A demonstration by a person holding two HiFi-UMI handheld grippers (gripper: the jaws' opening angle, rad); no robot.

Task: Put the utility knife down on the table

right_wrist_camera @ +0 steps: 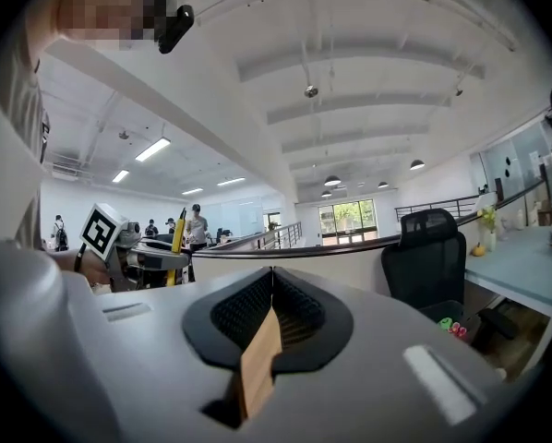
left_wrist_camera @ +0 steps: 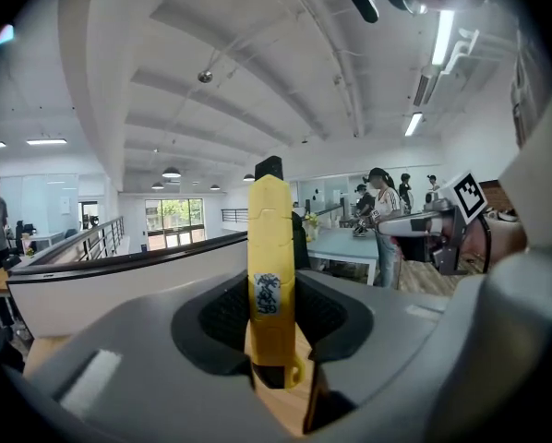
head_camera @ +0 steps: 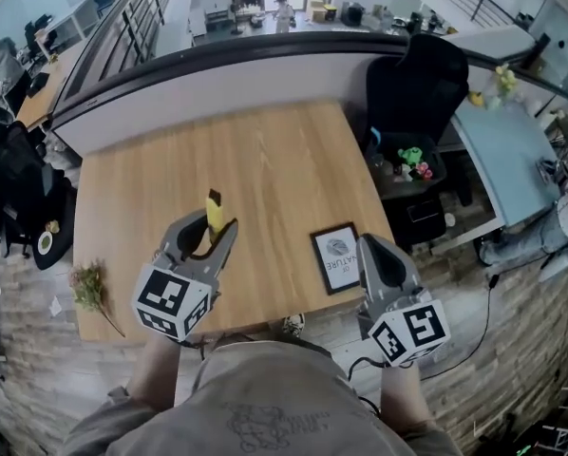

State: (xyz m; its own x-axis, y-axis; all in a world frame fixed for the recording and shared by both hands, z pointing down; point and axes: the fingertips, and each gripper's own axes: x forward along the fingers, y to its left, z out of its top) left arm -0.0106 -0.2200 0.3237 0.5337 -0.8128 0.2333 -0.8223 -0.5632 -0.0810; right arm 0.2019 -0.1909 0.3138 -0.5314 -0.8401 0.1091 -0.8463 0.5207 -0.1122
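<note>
The yellow utility knife stands upright with its black tip up, clamped between the jaws of my left gripper above the near part of the wooden table. In the left gripper view the knife fills the middle, and both pads press on its lower body. My right gripper hangs over the table's near right corner with its jaws shut and nothing between them. Its own view shows the pads meeting at the tip. The left gripper with the knife appears at that view's left.
A small framed picture lies on the table near the right gripper. A dried flower sprig lies at the near left corner. A black office chair and a low shelf with toys stand right of the table. A curved partition runs behind it.
</note>
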